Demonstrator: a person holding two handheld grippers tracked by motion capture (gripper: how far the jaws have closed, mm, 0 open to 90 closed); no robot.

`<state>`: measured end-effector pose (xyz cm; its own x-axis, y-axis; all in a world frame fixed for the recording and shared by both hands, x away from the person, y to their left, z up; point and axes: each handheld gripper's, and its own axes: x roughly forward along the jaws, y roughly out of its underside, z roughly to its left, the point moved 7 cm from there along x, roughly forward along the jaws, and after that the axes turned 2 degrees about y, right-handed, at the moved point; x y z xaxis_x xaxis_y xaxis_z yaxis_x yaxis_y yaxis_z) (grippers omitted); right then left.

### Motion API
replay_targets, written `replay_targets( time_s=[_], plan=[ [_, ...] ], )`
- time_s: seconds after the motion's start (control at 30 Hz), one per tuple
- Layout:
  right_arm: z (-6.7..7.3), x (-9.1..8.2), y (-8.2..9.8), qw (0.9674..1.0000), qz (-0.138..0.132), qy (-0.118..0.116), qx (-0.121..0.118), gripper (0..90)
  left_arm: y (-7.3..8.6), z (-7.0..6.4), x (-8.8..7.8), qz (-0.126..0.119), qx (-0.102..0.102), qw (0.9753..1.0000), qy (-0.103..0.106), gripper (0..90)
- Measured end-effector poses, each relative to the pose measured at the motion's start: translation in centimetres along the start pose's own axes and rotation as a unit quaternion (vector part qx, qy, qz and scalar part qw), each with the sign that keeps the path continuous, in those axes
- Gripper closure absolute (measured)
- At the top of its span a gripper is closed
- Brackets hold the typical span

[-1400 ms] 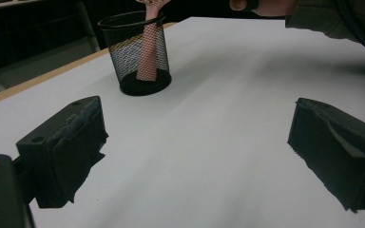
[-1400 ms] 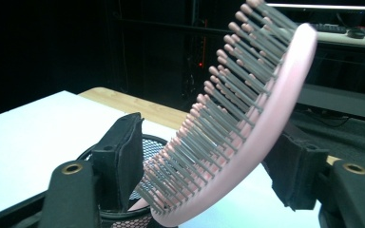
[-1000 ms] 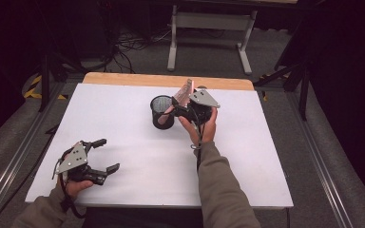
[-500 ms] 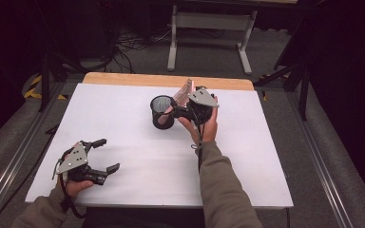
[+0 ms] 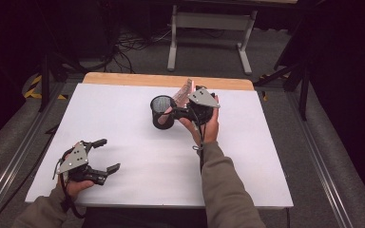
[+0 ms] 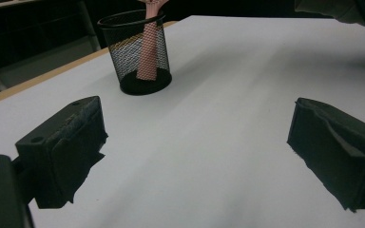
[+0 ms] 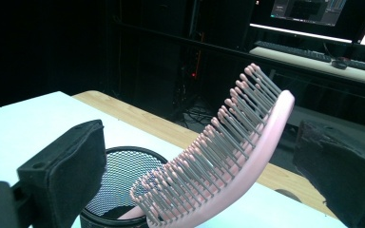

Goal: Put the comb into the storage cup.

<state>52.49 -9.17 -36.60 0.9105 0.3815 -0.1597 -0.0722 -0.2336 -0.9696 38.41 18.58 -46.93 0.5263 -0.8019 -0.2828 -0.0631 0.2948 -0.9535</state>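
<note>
On the table (image 5: 123,114): one mesh cup (image 5: 162,112), one pink hairbrush (image 7: 228,156).

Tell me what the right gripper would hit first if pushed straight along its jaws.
Likely the pink hairbrush, which stands in the mesh cup and leans across between the right gripper's open jaws; depth is hard to judge.

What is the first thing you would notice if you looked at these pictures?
Probably the pink hairbrush, standing handle-down in a black mesh cup near the far middle of the white table, its bristly head leaning out over the rim. The right gripper sits right beside it with its jaws open, one on either side of the brush. The left gripper rests open at the near left corner.
</note>
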Motion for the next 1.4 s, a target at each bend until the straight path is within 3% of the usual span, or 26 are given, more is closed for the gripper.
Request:
replay_targets(
  time_s=[1.4],
  plan=[
    [-1.1,-2.9,-0.6,0.9997,-0.001,-0.012,-0.021,6.0,-0.1,-0.1,0.1,-0.002,0.0,1.0,-0.004,6.1]
  ],
)
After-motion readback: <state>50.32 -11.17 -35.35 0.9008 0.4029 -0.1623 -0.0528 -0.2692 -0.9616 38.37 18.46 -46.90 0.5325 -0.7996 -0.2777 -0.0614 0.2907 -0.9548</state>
